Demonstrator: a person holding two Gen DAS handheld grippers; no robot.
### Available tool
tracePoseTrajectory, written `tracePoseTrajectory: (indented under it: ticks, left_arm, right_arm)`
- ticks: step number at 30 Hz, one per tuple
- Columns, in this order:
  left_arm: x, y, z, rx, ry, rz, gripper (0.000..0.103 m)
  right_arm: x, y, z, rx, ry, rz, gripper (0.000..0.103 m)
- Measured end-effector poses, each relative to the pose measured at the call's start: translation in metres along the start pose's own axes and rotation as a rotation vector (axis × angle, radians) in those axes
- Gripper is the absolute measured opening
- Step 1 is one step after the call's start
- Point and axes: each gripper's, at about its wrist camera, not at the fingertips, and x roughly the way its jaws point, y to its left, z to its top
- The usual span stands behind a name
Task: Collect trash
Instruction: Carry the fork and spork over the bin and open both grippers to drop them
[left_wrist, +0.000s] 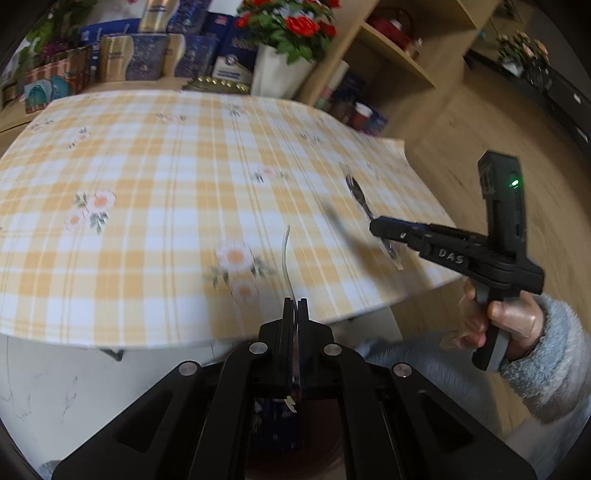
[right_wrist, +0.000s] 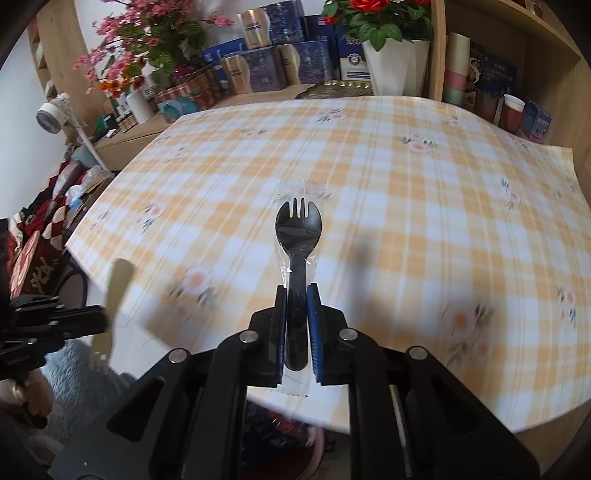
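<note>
Right now my left tool is clenched on a thin white strip seen edge-on; I cannot tell what it is, only that it curves up out of the tips above the near edge of the desk. My right tool grips a black spork in a clear wrapper by its handle, the blue pads pressed on both sides, tines pointing away from me and the wrapper's crimped end hanging below the fingers. From the left wrist view I see that right tool over the desk's right side, held by a hand in a fluffy grey sleeve, the spork raised clear of the yellow-checked floral cloth, with a blurred shadow under it. Beyond the desk's far edge stands a white pot of red roses, with blue and gold boxes stacked beside it and pink flowers further left. Wooden shelves rise at the right.
</note>
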Motion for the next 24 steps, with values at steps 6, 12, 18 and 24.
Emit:
tracePoseTrajectory:
  ticks: [6, 12, 18, 24]
  left_arm:
    - [0.008, -0.005, -0.034, 0.047, 0.062, 0.0, 0.002]
    - [0.028, -0.006, -0.059, 0.068, 0.14, 0.017, 0.002]
    - [0.043, 0.0, -0.075, 0.033, 0.199, 0.02, 0.002]
    - [0.039, -0.009, -0.079, 0.058, 0.185, 0.024, 0.005]
  right_arm:
    - [-0.019, 0.009, -0.039, 0.064, -0.008, 0.048, 0.015]
    - [-0.031, 0.009, -0.065, 0.112, 0.0, 0.067, 0.015]
    - [-0.04, 0.006, -0.075, 0.145, -0.006, 0.099, 0.015]
    - [-0.045, 0.018, -0.077, 0.1, -0.015, 0.11, 0.015]
